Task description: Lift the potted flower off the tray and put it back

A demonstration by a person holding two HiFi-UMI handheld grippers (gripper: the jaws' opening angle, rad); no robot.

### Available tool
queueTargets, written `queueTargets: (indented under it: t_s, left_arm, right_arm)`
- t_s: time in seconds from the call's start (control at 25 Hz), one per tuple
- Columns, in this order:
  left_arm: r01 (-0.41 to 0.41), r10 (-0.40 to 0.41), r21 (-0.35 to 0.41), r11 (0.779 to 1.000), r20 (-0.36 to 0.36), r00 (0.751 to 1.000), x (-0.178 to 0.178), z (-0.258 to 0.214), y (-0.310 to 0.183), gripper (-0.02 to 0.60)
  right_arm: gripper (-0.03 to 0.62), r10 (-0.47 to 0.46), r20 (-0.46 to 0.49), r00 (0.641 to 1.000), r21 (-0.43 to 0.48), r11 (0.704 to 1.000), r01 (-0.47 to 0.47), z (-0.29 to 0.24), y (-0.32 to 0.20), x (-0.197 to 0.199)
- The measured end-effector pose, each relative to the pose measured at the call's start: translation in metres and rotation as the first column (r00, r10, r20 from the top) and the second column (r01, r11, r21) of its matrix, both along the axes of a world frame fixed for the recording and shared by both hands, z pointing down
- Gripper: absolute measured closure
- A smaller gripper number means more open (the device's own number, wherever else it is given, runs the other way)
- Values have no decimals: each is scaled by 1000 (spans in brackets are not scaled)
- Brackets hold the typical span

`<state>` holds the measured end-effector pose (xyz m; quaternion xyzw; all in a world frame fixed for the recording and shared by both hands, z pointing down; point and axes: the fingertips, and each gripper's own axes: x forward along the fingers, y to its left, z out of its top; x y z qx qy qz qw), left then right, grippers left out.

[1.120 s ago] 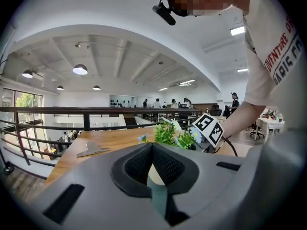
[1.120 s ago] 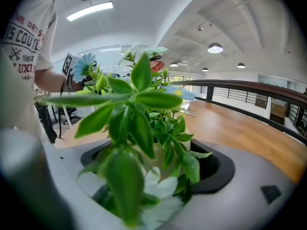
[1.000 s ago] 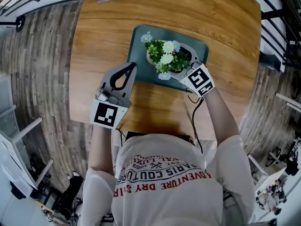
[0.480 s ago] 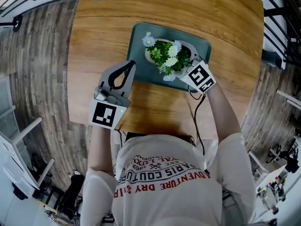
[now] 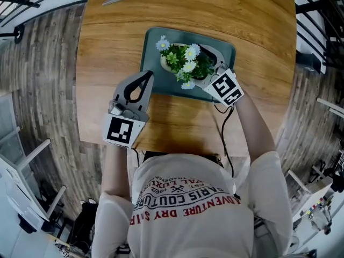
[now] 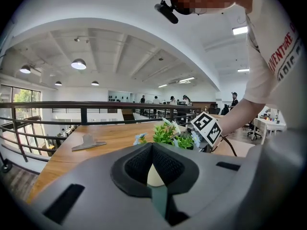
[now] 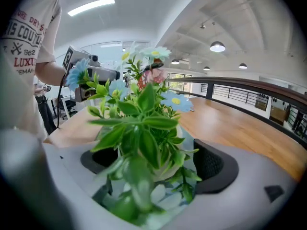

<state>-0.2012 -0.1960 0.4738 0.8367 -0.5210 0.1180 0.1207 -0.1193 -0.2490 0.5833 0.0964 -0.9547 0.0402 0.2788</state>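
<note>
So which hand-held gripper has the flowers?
The right hand-held gripper: the flower pot sits between its jaws. The left hand-held gripper is shut and empty.

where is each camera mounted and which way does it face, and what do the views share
Head view: on the person's head, facing steeply down at the table, tray and potted flower; shows shirt, both forearms, left tongs, right tongs.
Left gripper view: on the left tongs, facing across the table toward the potted flower; shows its own shut jaws and the person's right arm.
Right gripper view: on the right tongs, facing into the potted flower held between its jaws; shows shirt.
Shared: all three show the potted flower; each gripper view shows the other tongs.
</note>
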Motion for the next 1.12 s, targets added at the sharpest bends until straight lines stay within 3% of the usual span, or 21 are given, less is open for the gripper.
queueTargets:
  t_s: [0.32,0.48,0.68,0.72,0.8,0.88,0.96,1.12]
  left_arm:
    - [-19,18,52,998,9,1000,16,-21,1,569]
    - [-41,40,83,996,19,999,28,-36,8,569]
    - [-62,60,111,992,25,998,37,-53,24,569]
    - [-63,61,120,991,22,998,38,-57,26,569]
    - [-67,65,146,987,21,998,39,-67,29,569]
    - [-82,78,166,983,30,996,42,-76,32,569]
    - [-100,94,174,980,45,995,45,-84,38,569]
    - [-116,104,222,968,63,993,47,-107,42,569]
  right_arm:
    - [126,24,39,999,40,999,-25,-47,8,21]
    - [128,83,37,996,87,993,-86,-73,15,31]
    - [137,171,112,979,127,975,-185,-118,37,44]
    - [176,213,134,968,135,964,-231,-127,39,49]
    - [371,315,174,933,159,926,-342,-143,37,61]
    - [399,386,193,902,185,888,-420,-154,37,74]
    - [517,443,226,868,189,854,-485,-167,40,83]
    - [559,510,297,807,161,806,-569,-196,40,98]
